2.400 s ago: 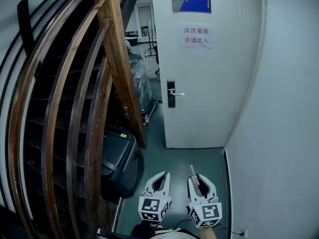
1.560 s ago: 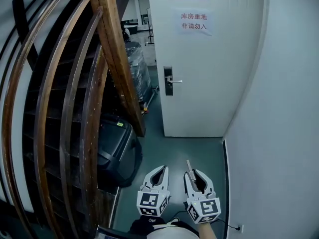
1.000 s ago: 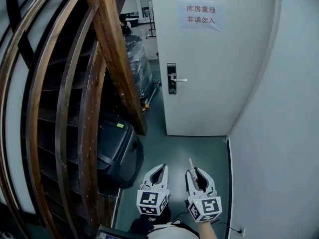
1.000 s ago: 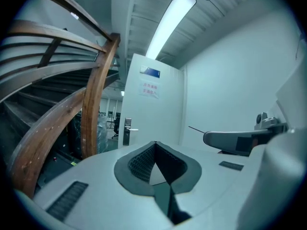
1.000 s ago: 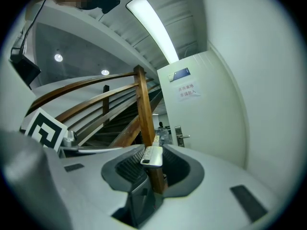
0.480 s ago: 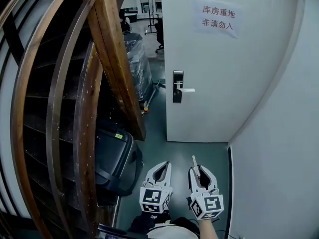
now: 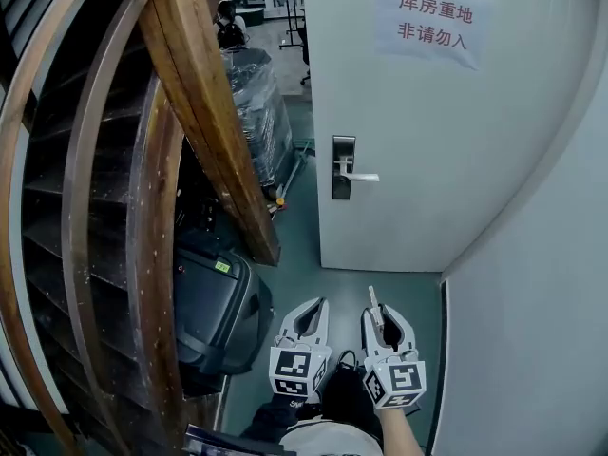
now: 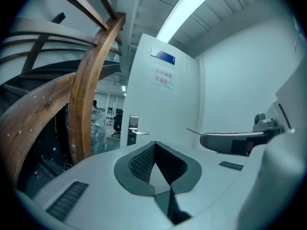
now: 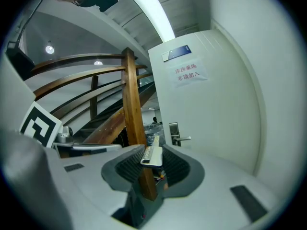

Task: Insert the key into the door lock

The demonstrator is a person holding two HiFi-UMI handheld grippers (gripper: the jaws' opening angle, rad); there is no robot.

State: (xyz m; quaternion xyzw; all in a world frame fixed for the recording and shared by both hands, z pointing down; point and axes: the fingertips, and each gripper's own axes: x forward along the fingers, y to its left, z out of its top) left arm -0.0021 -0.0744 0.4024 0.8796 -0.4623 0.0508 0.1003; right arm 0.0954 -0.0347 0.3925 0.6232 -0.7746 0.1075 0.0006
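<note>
Wooden stair railing [image 7: 204, 112] fills the left. White door [image 7: 418, 160] at far right, paper notice [image 7: 432, 17] on it. Black case [image 7: 209, 312] under the stairs. Both grippers near, side by side, well short of the door. Left gripper [image 7: 318, 302] jaws closed together, holding nothing. Right gripper [image 7: 379, 304] clamped on the key [image 9: 152, 153], blade pointing far toward the door. Door lock [image 7: 343, 167] on the door's left edge.
</note>
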